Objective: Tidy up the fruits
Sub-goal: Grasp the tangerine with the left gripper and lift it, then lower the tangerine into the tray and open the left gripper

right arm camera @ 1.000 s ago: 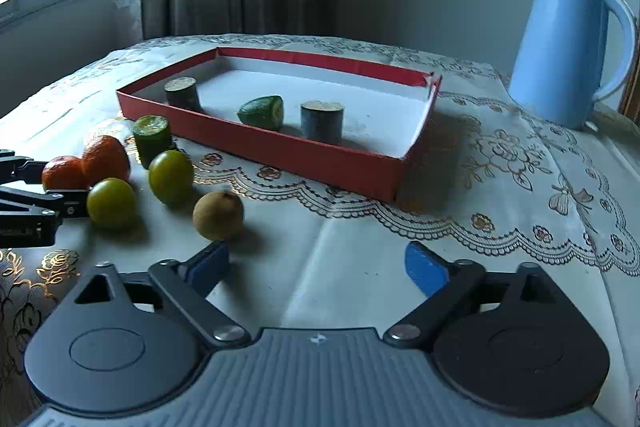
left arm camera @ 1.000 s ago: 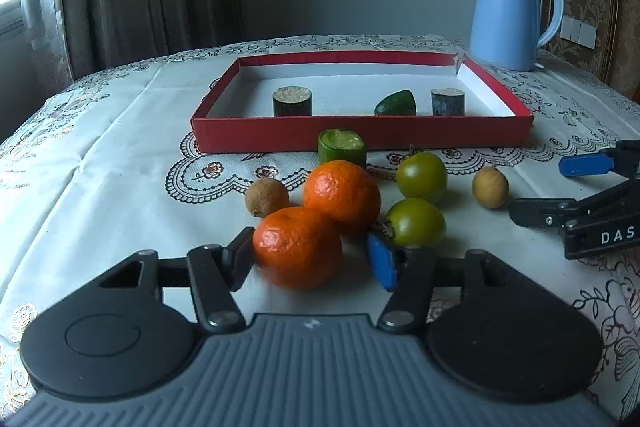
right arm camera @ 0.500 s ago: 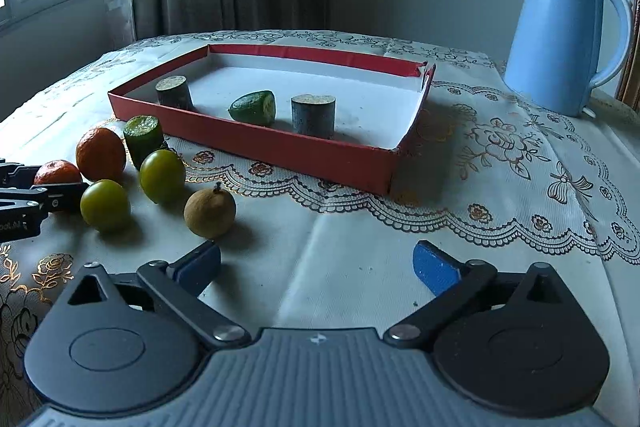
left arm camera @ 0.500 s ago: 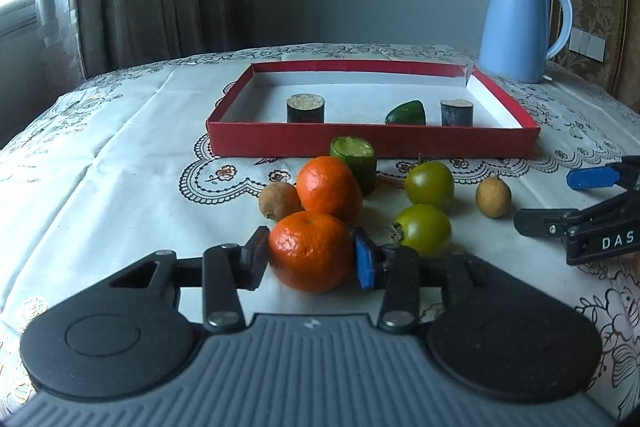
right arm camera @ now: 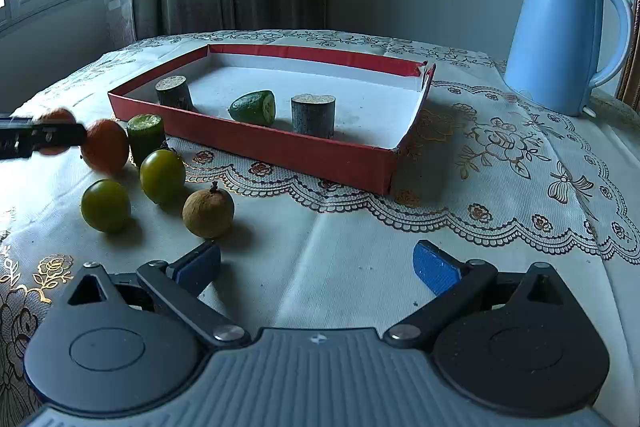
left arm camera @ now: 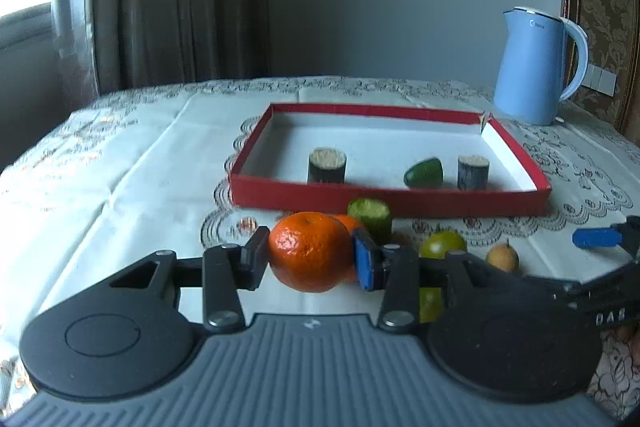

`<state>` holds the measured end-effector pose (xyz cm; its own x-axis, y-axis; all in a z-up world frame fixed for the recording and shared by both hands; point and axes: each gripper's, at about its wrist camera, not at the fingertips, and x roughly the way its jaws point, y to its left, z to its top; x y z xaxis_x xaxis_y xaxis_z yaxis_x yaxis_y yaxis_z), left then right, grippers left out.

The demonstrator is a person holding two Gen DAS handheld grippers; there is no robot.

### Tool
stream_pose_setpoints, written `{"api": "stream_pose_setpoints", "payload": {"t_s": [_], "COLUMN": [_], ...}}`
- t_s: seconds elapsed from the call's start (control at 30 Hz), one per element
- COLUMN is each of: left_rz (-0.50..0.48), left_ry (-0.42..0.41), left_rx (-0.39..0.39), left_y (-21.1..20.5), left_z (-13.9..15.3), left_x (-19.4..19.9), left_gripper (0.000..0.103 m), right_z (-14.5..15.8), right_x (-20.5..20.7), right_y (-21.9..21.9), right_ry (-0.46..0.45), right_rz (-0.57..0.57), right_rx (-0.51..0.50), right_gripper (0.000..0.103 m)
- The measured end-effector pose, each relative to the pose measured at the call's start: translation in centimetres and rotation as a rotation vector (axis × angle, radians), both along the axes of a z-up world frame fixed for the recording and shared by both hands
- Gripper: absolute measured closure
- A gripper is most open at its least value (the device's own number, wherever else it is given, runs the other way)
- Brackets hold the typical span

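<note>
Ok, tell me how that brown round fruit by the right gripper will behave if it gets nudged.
The brown fruit looks nearly spherical, so it would probably roll on the cloth. Its rough, dull skin suggests pads would grip rather than slip. It looks small and likely light, so the open right gripper should need only a gentle squeeze.

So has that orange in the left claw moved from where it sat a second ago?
Yes. The orange, clamped in the left gripper, has come up off the tablecloth toward the red tray.
</note>
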<state>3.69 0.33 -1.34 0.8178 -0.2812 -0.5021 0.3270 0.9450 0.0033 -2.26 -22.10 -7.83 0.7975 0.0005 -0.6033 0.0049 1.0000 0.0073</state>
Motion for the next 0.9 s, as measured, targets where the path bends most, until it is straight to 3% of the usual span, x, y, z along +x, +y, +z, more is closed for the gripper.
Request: {"api": "stream_pose_setpoints", "payload": {"t_s": [0.4, 0.7, 0.9], "left_rz": [0.031, 0.102, 0.072], "left_ry": [-0.013, 0.068, 0.095], "left_rx": [-0.026, -0.033, -0.015], "left_y": [-1.3, -1.5, -2.5], "left_z": [2.4, 1.5, 0.7], "left_x": [6.0, 13.3, 16.1], "left_gripper": [0.063, 0.063, 0.063], "right_z": [0.0, 0.0, 0.0], "right_x": [0.0, 0.1, 0.1], "right_y": [0.0, 0.0, 0.0], "right_ry": [0.0, 0.0, 0.0], "right_rz": [0.0, 0.0, 0.0], "right_rx": [0.001, 0.001, 0.001], "right_gripper": [0.0, 0.0, 0.0]}}
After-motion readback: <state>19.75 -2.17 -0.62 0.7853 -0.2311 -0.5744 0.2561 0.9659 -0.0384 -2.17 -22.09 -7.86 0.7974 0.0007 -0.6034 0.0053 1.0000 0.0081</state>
